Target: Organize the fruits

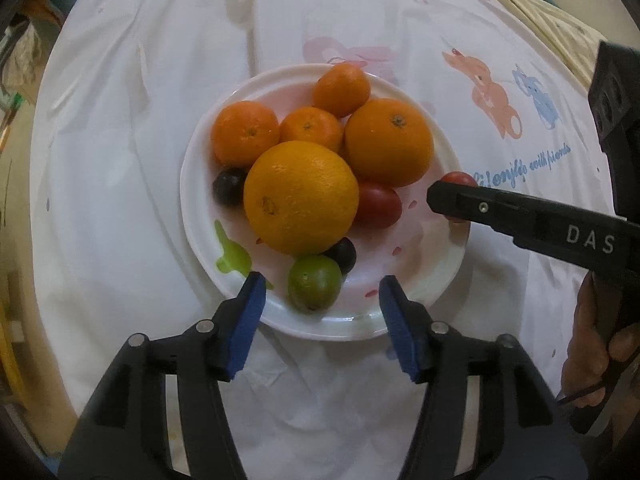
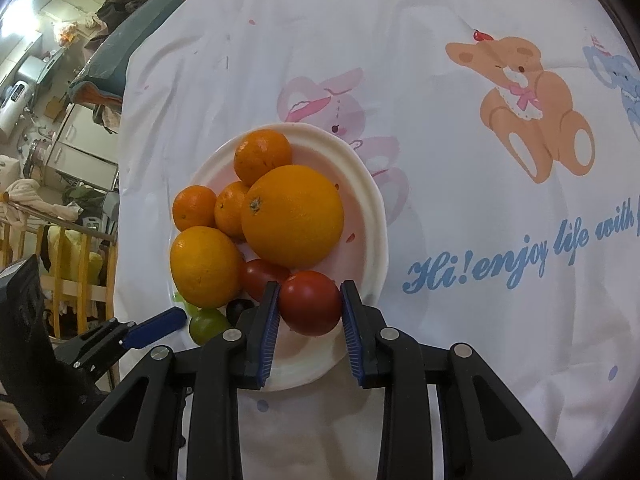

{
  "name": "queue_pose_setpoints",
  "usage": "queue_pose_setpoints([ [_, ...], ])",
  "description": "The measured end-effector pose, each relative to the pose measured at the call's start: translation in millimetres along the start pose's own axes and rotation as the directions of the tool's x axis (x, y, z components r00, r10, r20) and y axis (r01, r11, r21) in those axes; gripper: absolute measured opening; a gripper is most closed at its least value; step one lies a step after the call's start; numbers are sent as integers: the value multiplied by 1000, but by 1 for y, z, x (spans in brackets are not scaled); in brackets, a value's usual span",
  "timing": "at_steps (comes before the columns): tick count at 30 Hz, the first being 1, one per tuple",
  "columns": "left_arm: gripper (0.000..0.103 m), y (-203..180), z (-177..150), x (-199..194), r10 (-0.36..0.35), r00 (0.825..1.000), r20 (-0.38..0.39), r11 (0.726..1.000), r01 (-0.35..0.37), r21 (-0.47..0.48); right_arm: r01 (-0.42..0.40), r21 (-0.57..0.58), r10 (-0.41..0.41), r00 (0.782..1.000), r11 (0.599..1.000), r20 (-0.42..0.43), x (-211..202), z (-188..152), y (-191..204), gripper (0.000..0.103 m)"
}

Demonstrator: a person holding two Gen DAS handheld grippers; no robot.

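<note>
Left wrist view: white plate on cartoon-print cloth, piled with fruit. Large orange in the middle, second large orange behind right, three small mandarins along the back. Two dark round fruits, one each side of the middle orange. Green lime at the near rim, between the left tool fingers but not touched. Left tool spread wide, holding nothing, hovering over the near rim. Red tomato lying on the plate right of the middle orange. Right tool reaching in from the right, tip over the right rim, a second red tomato peeking out behind it.

Right wrist view: right tool pinching that second tomato, pads touching both its sides. Tomato at or just over the plate's near rim; resting or lifted, cannot tell. Other tomato just behind it, beside the large oranges. Left tool visible low left, near the lime. Cluttered room beyond the cloth edge at left.

Step, as a guess: placing or removing the gripped tomato; direction not readable. Next move needs either a clean release onto bare plate or a straight lift clear of the rim. In the way: neighbouring tomato and big orange close behind, easy to nudge and roll. Left tool close on the near side, collision risk if both move inward.
</note>
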State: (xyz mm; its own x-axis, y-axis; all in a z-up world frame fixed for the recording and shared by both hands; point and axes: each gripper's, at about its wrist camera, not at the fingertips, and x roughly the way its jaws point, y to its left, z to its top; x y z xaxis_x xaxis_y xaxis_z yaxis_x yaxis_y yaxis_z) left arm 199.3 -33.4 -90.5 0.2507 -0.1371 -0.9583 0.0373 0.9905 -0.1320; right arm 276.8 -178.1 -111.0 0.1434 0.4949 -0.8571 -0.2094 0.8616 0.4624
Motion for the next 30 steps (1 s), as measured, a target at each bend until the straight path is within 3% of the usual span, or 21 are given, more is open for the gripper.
queue_pose_setpoints([
  [10,69,-4,0,-4,-7,1000,7,1000,7,5,34,-9,-34,999,999,5,3,-1,2,35],
  [16,69,-5,-3,-8,2,1000,13,1000,-2,8,25,-15,-24,999,1000,32,-4,0,5,58],
  [23,69,2,-11,-28,-9,999,51,1000,10,-19,35,1,-35,995,999,92,-28,-4,2,61],
  [27,69,8,-19,-48,-6,996,85,1000,8,-20,71,-16,-68,985,997,157,-54,-16,11,73],
  [30,69,13,-25,-63,22,991,130,1000,-20,-17,82,-46,-71,977,996,201,-71,-28,22,74],
])
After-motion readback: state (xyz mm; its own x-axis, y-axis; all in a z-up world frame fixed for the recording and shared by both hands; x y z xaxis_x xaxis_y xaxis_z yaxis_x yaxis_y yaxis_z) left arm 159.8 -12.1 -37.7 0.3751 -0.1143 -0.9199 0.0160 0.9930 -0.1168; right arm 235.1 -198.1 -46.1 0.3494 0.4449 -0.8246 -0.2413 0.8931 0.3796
